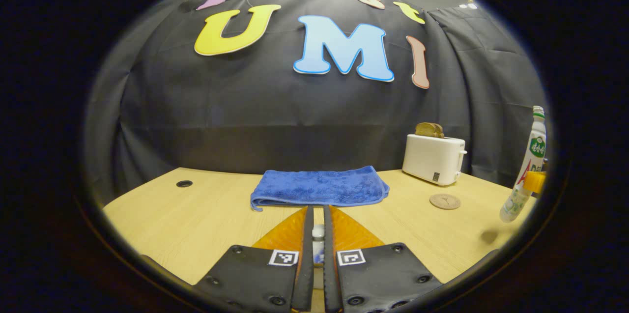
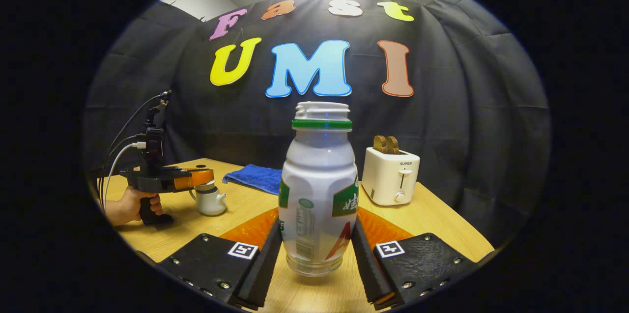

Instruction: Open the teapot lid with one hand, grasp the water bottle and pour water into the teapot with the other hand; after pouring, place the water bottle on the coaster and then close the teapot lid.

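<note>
Now your right gripper (image 2: 317, 249) pinches the uncapped water bottle (image 2: 318, 190) upright above the worktop's near edge while your left gripper (image 1: 318, 244) nips the teapot lid's knob (image 1: 318, 232), so carry the bottle left and tip it over the teapot (image 2: 210, 201).

In the left gripper view, the water bottle (image 1: 528, 165) at the far right is partly cut off by the picture's edge, and a small knob (image 1: 318, 231) between the fingers (image 1: 307, 234) is mostly hidden. In the right gripper view, the left gripper (image 2: 196, 179) at middle left covers the teapot (image 2: 211, 201) top, and the hand (image 2: 128, 206) holding it is cut off at the edge.
</note>
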A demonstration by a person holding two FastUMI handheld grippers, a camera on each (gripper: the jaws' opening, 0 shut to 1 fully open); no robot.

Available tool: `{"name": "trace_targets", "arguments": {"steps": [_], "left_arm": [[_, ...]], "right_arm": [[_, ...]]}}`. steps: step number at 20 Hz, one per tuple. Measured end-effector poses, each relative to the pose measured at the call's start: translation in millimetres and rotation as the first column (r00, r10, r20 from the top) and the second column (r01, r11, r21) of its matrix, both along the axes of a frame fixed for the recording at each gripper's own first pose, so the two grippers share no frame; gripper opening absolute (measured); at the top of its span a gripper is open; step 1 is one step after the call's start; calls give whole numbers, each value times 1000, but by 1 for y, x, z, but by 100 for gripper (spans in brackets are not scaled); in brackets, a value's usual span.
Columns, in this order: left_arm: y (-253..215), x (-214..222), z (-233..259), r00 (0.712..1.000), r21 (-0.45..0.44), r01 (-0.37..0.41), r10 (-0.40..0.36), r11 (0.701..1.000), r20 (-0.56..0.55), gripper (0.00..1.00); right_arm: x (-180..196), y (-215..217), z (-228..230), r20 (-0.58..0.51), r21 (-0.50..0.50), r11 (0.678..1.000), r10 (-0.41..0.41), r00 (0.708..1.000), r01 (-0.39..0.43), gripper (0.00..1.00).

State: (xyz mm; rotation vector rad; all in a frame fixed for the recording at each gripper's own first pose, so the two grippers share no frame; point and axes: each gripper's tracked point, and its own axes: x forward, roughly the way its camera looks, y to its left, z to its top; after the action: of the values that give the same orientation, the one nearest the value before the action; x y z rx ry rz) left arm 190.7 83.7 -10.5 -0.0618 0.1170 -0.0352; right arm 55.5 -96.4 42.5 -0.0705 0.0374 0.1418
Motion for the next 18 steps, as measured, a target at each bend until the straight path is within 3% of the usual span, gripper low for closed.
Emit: {"name": "trace_targets", "arguments": {"steps": [9, 10, 11, 16, 18], "left_arm": [[-6, 5, -14, 999, 5, 5, -5, 1000, -34, 19], [-7, 3, -14, 999, 7, 3, -3, 1000, -34, 14], [-7, 3, -14, 999, 7, 1, -1, 1000, -36, 19], [-11, 1, -17, 999, 65, -5, 7, 998, -38, 15], [-14, 2, -17, 999, 52, 17, -15, 999, -40, 25]], "right_arm": [[-1, -1, 1, 2, -8, 1000, -2, 1000, 2, 72], [-1, -1, -1, -2, -6, 1000, -2, 1000, 2, 72], [-1, 0, -2, -7, -4, 1000, -2, 1000, 2, 72], [0, 3, -3, -19, 6, 1000, 2, 1000, -1, 72], [1, 3, 0, -13, -4, 1000, -4, 1000, 4, 72]]}}
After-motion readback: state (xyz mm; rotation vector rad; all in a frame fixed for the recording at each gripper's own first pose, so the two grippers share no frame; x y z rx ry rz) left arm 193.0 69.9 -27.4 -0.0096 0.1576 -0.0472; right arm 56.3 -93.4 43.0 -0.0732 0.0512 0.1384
